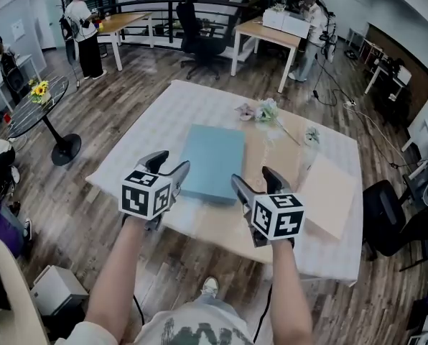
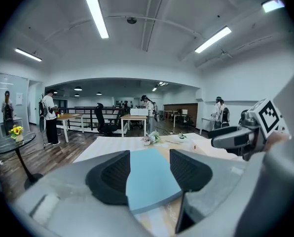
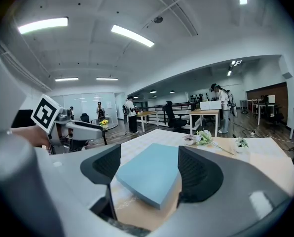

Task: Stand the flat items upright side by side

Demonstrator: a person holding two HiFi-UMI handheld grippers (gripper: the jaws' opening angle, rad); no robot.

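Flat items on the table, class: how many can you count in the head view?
3. A blue board lies in the middle, on top of a tan board; a pale peach board lies to their right. Others may be hidden beneath.

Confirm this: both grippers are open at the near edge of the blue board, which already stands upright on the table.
Not right. The blue board lies flat on the table, not upright, as the head view shows. The left gripper and right gripper are indeed open at its near edge.
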